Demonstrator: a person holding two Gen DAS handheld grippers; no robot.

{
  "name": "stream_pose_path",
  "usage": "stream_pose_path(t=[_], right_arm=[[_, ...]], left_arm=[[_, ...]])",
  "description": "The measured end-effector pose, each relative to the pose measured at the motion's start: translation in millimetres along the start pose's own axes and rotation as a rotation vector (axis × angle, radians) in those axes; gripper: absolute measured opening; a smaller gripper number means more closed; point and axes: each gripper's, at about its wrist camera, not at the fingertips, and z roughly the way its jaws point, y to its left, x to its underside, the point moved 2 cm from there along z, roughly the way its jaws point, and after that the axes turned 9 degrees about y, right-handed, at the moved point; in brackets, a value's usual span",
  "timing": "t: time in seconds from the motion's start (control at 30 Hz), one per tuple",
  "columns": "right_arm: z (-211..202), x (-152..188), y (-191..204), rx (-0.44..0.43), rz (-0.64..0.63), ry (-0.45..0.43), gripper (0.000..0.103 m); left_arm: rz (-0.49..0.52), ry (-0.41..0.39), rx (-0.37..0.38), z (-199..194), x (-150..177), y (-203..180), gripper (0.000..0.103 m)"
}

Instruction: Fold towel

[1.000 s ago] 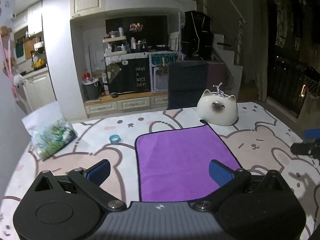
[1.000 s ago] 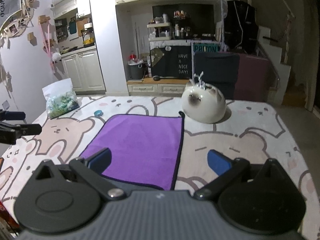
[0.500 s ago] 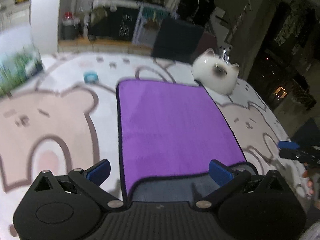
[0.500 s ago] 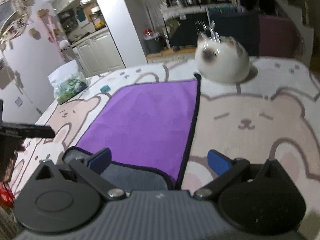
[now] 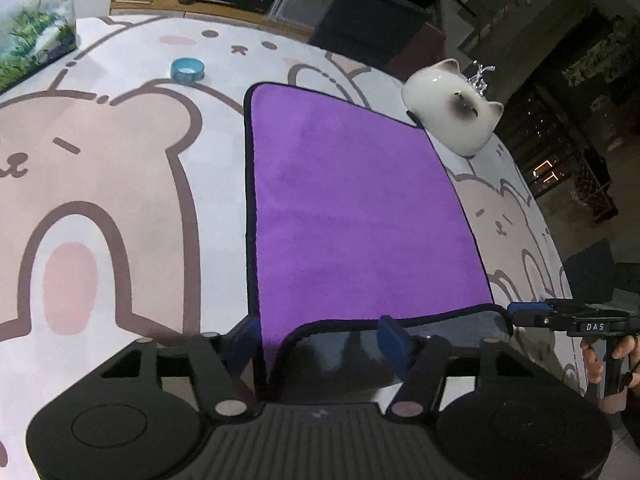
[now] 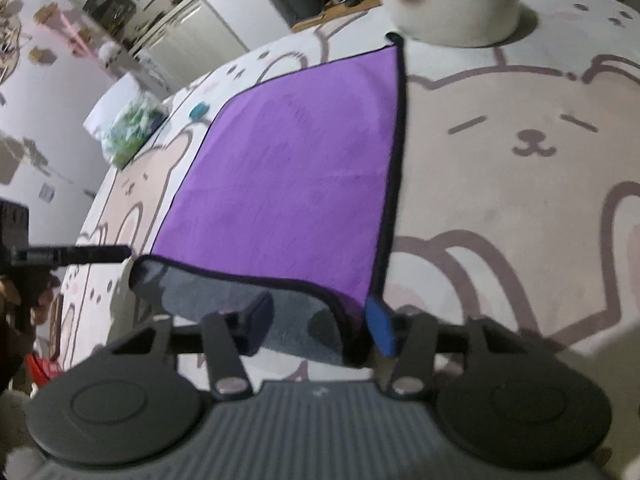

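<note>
A purple towel (image 5: 352, 208) with a black hem and grey underside lies flat on the bear-print tablecloth; it also shows in the right wrist view (image 6: 288, 168). Its near edge is turned up, grey side showing. My left gripper (image 5: 320, 340) straddles the near left corner, jaws partly closed with the cloth between the blue pads. My right gripper (image 6: 320, 320) straddles the near right corner the same way. Neither pair of pads has met. The right gripper also shows at the right edge of the left wrist view (image 5: 560, 320).
A white cat-shaped ceramic (image 5: 452, 116) sits at the towel's far right corner. A blue tape ring (image 5: 187, 69) and a bag of green items (image 5: 36, 44) lie far left. The table edge drops off on the right.
Both grippers tilted down and moved in to the towel's near corners. Their jaws narrowed around the cloth, and the near edge lifted to show the grey underside.
</note>
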Motion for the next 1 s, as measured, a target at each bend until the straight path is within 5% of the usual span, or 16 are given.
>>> stream_pose_path(t=[0.27,0.5,0.67,1.0], right_arm=[[11.6,-1.2,12.6,0.039,-0.047,0.058,0.043],[17.3,4.5,11.5,0.086,-0.079,0.095,0.033],[17.0,4.5,13.2,0.085,-0.089,0.09,0.014],[12.3,3.2,19.1,0.099,-0.121,0.059,0.006]], left_arm=[[0.044,0.066,-0.006,11.8,3.8,-4.1,0.037],[0.065,0.11,-0.08,19.0,11.4,0.8,0.027],[0.089,0.122,-0.106,20.6,12.4,-2.8,0.007],[0.127,0.079,-0.135,14.1,10.5,-10.8,0.004]])
